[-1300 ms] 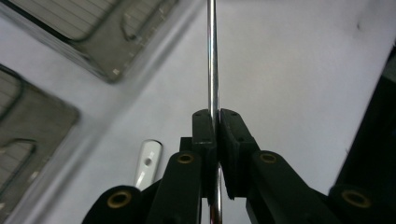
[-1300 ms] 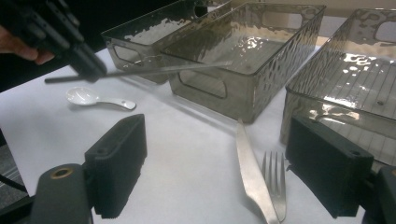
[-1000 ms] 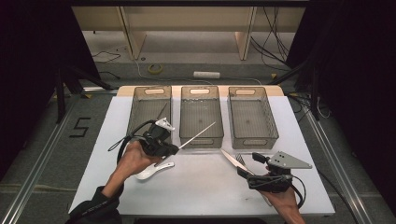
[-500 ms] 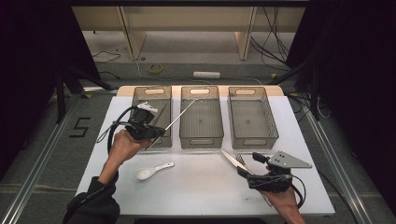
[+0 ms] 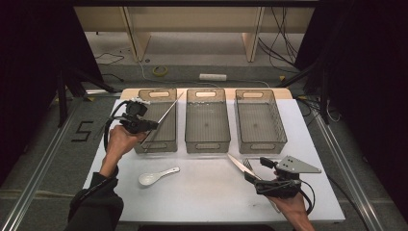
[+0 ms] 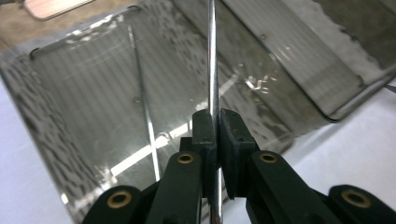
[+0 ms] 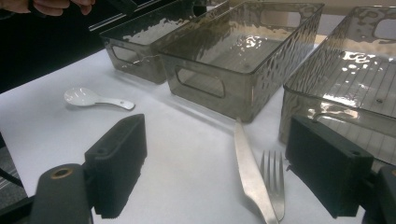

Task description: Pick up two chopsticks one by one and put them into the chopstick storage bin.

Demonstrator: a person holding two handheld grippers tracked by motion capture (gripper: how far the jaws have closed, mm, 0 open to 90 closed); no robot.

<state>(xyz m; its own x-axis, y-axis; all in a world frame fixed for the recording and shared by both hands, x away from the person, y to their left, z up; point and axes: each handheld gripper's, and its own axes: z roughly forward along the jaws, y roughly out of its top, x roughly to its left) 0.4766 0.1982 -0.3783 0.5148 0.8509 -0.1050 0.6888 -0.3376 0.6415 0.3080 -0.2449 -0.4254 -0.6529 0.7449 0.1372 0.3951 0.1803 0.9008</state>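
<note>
Right now your left claw (image 5: 150, 126) is clamped tight on a thin metal rod (image 5: 166, 115), most likely a chopstick. In the left gripper view the two black pads (image 6: 205, 135) press on the rod from both sides, and its shaft runs straight up between them, over the inside of the left bin (image 5: 166, 143). From the high view, the rod slants from the claw up and to the right, with its far tip near the bin's far right corner. A second thin metal rod (image 6: 144, 112) lies inside that bin, seen through the left gripper view.

Your left hand (image 5: 120, 139) sits at the near left corner of the left bin, above the desk (image 5: 207, 192). Three clear grey bins stand in a row across the far half of the desk: the left bin, the middle bin (image 5: 207, 144) and the right bin (image 5: 262, 142).

Your right claw (image 5: 254, 175) stands wide open with nothing between its pads; it is at the near right of the desk, just near of the right bin. Between its open jaws in the right gripper view lie a knife (image 7: 250, 177) and a fork (image 7: 274, 182), side by side and flat on the desk, the knife to the left. A white spoon (image 5: 156, 176) lies on the desk at the near left, well apart from both claws, bowl to the left.
</note>
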